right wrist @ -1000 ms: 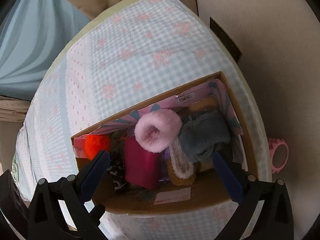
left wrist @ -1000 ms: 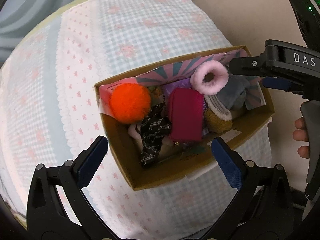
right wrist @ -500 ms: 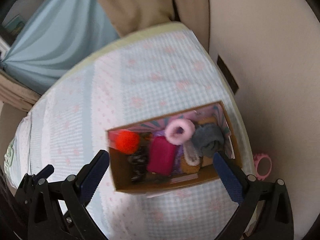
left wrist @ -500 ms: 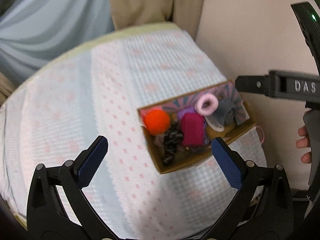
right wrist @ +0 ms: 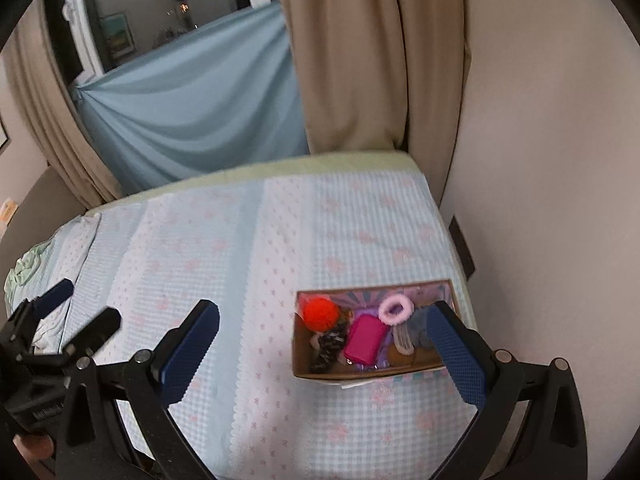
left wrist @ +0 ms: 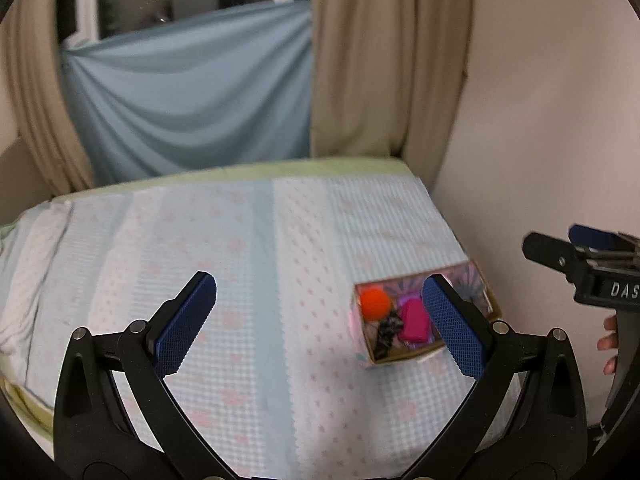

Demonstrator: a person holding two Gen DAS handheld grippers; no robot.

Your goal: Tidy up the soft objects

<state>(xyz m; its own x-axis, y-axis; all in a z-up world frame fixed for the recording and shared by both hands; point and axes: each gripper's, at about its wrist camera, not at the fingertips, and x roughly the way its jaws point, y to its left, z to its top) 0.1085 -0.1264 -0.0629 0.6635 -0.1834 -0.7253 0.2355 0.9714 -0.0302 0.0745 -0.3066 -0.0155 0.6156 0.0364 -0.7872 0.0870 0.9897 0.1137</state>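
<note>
My right tool (right wrist: 320, 356) and left tool (left wrist: 320, 322) both hang released, holding nothing, raised above the bed (right wrist: 248, 240). The cardboard box (right wrist: 360, 372) of soft things lies ahead and to the right of both, nearer my right tool, its long axis running left to right. It sits on a checked bedcover near the wall (right wrist: 540, 200); curtains (right wrist: 352, 60) hang beyond.

Pale blue gingham bedspread (right wrist: 280, 240) with pink motifs; brown cardboard box (right wrist: 360, 372) held an orange pom-pom (right wrist: 320, 314), magenta pouch (right wrist: 366, 339), pink scrunchie (right wrist: 395, 309); beige curtains (right wrist: 352, 52).
</note>
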